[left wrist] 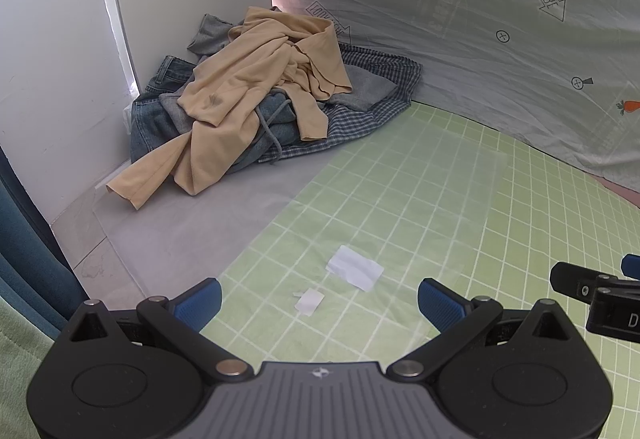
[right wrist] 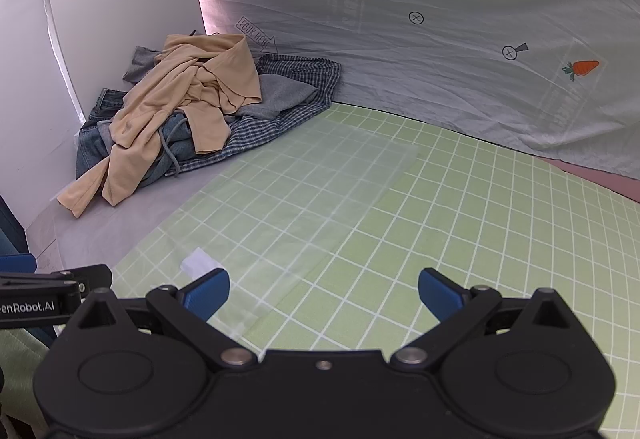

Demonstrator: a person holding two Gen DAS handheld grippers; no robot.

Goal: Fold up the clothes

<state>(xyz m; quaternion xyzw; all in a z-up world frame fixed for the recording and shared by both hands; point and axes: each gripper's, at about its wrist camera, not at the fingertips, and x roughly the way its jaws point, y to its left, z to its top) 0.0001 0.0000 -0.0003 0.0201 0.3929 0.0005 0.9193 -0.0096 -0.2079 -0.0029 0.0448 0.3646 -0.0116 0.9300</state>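
- A heap of crumpled clothes (left wrist: pixel 256 95) lies at the far left corner of the green grid-lined mat (left wrist: pixel 440 199), against the white wall: a tan shirt (right wrist: pixel 188 99) on top, blue jeans (left wrist: pixel 152 119), grey garments and a blue checked cloth (right wrist: pixel 296 79) beneath.
- The left gripper (left wrist: pixel 319 303) hovers over the mat's near edge, jaws spread wide, nothing between them, well apart from the heap.
- The right gripper (right wrist: pixel 324 293), just beside it, gapes empty too.
- Two white paper scraps (left wrist: pixel 354 267) lie near the left gripper.

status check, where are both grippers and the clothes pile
Left gripper and right gripper open, empty, over green grid mat. Heap of clothes, beige top uppermost, untouched in far corner. White paper scraps on mat.
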